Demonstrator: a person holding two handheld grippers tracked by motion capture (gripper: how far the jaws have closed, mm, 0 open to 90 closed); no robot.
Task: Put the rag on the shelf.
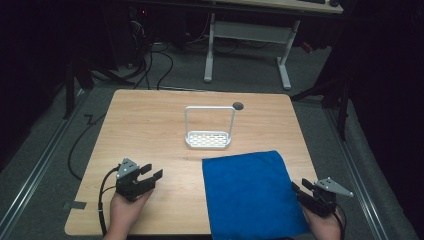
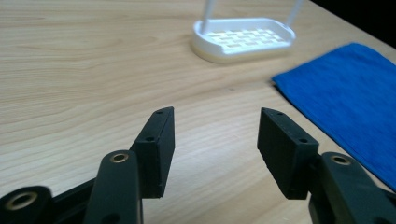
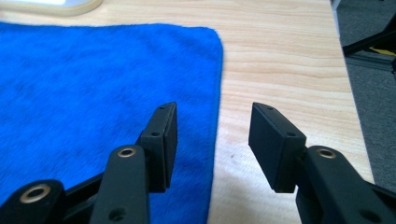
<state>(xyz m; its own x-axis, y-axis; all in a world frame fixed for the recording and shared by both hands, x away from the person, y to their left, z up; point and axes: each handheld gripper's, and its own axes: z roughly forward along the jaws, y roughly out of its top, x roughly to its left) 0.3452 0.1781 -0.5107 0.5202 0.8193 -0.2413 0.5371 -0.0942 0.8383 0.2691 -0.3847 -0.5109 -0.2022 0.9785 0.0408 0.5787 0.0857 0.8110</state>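
A flat blue terry cloth (image 1: 247, 192) lies at the lower right of the light wooden table (image 1: 145, 120), below a white slotted plastic basket with a hoop handle (image 1: 208, 139). The right gripper (image 1: 301, 191) gapes empty at its right edge; the left gripper (image 1: 151, 173), lower left, gapes over bare wood.
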